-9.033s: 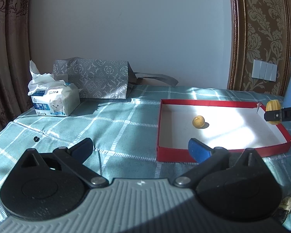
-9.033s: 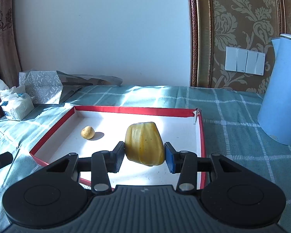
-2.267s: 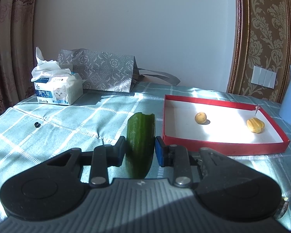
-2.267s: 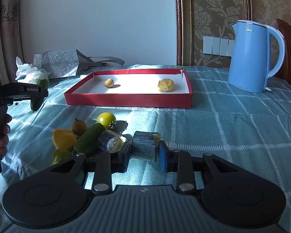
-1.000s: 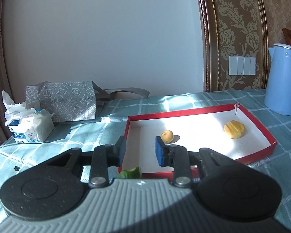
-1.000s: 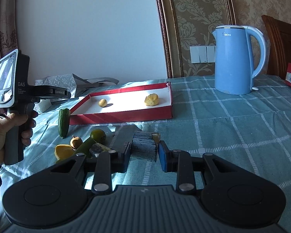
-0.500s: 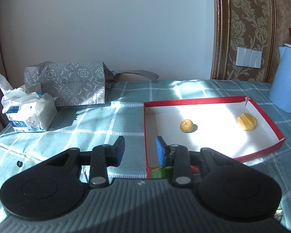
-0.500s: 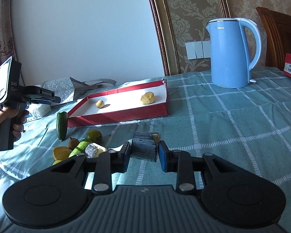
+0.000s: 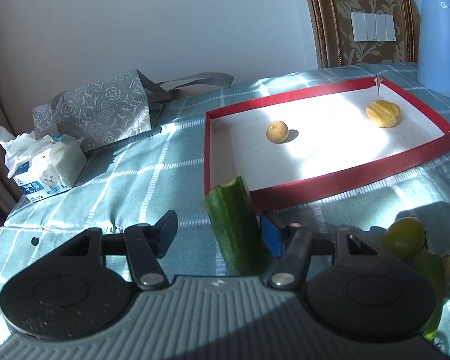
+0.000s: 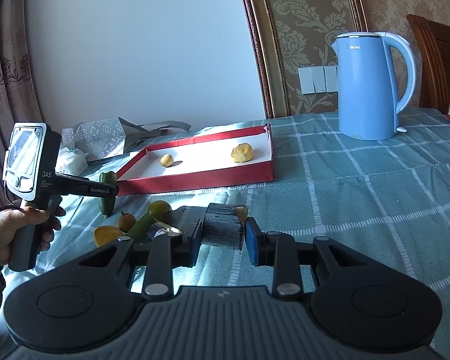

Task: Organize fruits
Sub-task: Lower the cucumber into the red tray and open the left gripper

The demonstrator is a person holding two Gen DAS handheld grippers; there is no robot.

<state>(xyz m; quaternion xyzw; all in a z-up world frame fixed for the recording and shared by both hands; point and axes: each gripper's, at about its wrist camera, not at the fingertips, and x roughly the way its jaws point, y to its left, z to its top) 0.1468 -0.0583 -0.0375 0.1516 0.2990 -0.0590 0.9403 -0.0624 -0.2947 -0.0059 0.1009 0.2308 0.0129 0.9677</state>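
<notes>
A cut green cucumber piece (image 9: pixel 234 225) stands upright on the teal cloth by the near left corner of the red tray (image 9: pixel 345 186). My left gripper (image 9: pixel 217 228) is around it with its jaws opening. The blue pad is close on the cucumber's right and the left finger stands well clear. The tray holds a small round yellow fruit (image 9: pixel 277 132) and a ridged yellow fruit (image 9: pixel 383 113). My right gripper (image 10: pixel 222 240) is shut on a dark ridged chunk (image 10: pixel 223 225), low over the cloth.
A pile of fruit lies left of the right gripper: a yellow-green round one (image 10: pixel 160 208), a small brown one (image 10: pixel 127 219) and a long cucumber (image 10: pixel 141 228). A blue kettle (image 10: pixel 366 87) stands far right. A tissue pack (image 9: pixel 45 165) and a grey bag (image 9: pixel 96 117) sit far left.
The left gripper has come down and its jaws have spread. The cucumber piece, earlier only a tip at the bottom edge, now stands between them. The right gripper has kept still.
</notes>
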